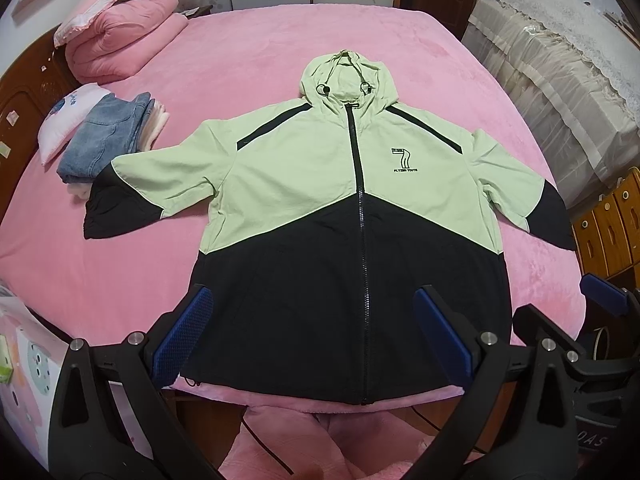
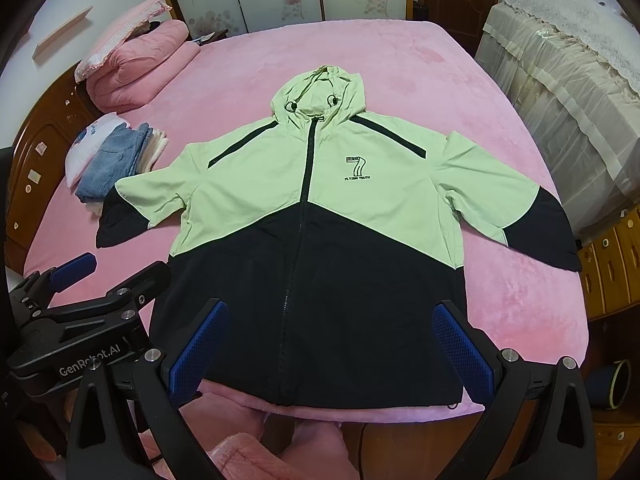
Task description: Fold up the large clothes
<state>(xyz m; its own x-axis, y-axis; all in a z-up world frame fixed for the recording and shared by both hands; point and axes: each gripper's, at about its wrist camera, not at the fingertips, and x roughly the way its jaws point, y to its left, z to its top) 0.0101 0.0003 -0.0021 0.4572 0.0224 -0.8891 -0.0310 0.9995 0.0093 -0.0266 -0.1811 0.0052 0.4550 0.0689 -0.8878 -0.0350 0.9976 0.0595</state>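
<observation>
Spread wide, the left gripper (image 1: 312, 336) with blue textured pads hovers over the black hem of the light-green and black zip-up hooded jacket (image 1: 344, 216), which lies flat, front side up, on the pink plush bed cover (image 1: 248, 60), with a folded pile of blue denim jeans (image 1: 108, 140) near its sleeve. From the right wrist view, the right gripper (image 2: 332, 352) is also spread wide above the same hem, holding nothing, while the left gripper appears just beside the jacket's edge.
</observation>
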